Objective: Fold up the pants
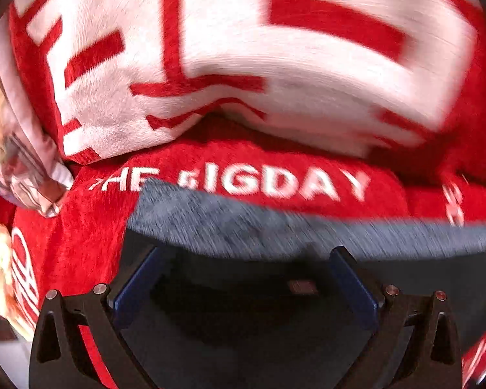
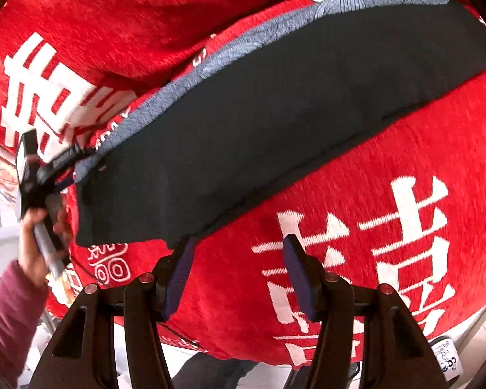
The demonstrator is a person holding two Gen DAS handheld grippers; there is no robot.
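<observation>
Right wrist view: pants point(image 2: 275, 123) lie folded on red blanket point(image 2: 356, 214). Right gripper point(image 2: 239, 274) jaws wide, empty, at near hem. Left gripper point(image 1: 243, 278) wide over cloth, nothing pinched. Risk: shallow pinch drops a layer, or snags blanket.

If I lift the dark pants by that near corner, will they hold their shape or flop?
The dark pants will probably flop: they lie flat as thin layered fabric, with a grey patterned layer showing along the far edge. They look light for their size. The plush red blanket beneath may drag on them, so pushing could bunch them rather than slide them.
</observation>
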